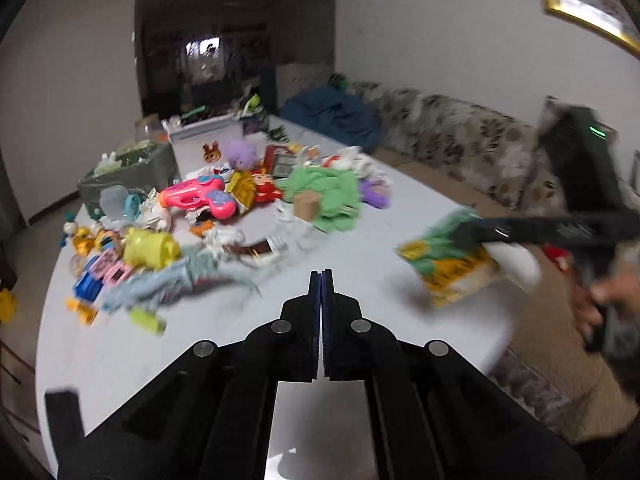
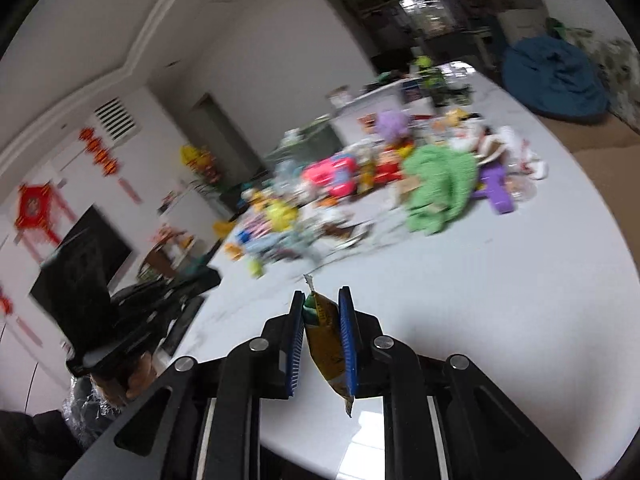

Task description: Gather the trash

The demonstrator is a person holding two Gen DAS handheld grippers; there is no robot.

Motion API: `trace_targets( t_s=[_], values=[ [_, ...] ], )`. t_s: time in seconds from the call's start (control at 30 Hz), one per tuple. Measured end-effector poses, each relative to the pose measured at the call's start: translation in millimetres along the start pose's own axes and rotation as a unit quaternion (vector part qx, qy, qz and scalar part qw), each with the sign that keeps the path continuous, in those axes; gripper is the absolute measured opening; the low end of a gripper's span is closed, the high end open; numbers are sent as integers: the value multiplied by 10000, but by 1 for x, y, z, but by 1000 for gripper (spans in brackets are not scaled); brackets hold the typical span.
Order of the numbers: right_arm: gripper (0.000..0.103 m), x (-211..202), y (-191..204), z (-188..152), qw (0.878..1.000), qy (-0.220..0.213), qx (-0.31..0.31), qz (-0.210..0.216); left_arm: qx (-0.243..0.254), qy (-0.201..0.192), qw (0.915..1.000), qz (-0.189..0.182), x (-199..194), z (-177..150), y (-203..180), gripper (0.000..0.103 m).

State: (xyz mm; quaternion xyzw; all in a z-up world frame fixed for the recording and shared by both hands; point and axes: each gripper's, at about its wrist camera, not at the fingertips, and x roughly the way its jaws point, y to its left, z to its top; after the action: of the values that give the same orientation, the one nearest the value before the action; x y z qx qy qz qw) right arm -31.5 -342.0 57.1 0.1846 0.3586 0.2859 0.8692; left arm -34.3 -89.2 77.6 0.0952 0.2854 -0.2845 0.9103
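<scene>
My left gripper [image 1: 321, 280] is shut over the white table [image 1: 360, 248], its pads pressed together with nothing between them. My right gripper [image 2: 321, 292] is shut on a yellow and green snack wrapper [image 2: 326, 344], which hangs edge-on between the blue pads. In the left wrist view the same wrapper [image 1: 448, 268] hangs blurred above the table's right side, pinched by the right gripper [image 1: 470, 227], with a hand [image 1: 600, 300] behind it. A grey-green bin [image 1: 132, 176] with white crumpled scraps stands at the table's far left.
A heap of toys fills the table's middle: a pink toy gun [image 1: 200, 196], a green cloth [image 1: 328, 192], a yellow toy [image 1: 148, 248], a purple plush [image 1: 240, 154]. A patterned sofa [image 1: 460, 140] and a blue beanbag [image 1: 332, 116] lie beyond the right edge.
</scene>
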Motion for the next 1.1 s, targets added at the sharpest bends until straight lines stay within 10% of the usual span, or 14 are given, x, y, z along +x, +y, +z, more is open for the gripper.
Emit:
trace_targets(
  t_s=[0.27, 0.4, 0.57, 0.8, 0.9, 0.97, 1.1],
  values=[
    [17, -24, 64, -80, 9949, 752, -590, 327, 78, 360, 9990, -265, -75, -96, -38, 0],
    [17, -18, 65, -93, 9951, 804, -497, 286, 46, 396, 9991, -173, -61, -94, -24, 0],
    [17, -8, 48, -82, 9974, 619, -278, 234, 350, 384, 9975, 477, 10, -48, 19, 0],
    [17, -8, 21, -67, 9991, 399, -52, 156, -1665, 1294, 9763, 483, 135, -12, 123, 0],
    [17, -7, 11, -63, 9992, 373, 30, 140, -1798, 1270, 9731, 682, 147, -5, 134, 1],
    [17, -7, 4, -62, 9992, 367, 90, 155, -1511, 1124, 9798, 669, 143, 0, 134, 11],
    [17, -4, -2, -59, 9990, 375, 108, 212, -160, 712, 9927, 964, 113, 0, 130, 69]
  ],
)
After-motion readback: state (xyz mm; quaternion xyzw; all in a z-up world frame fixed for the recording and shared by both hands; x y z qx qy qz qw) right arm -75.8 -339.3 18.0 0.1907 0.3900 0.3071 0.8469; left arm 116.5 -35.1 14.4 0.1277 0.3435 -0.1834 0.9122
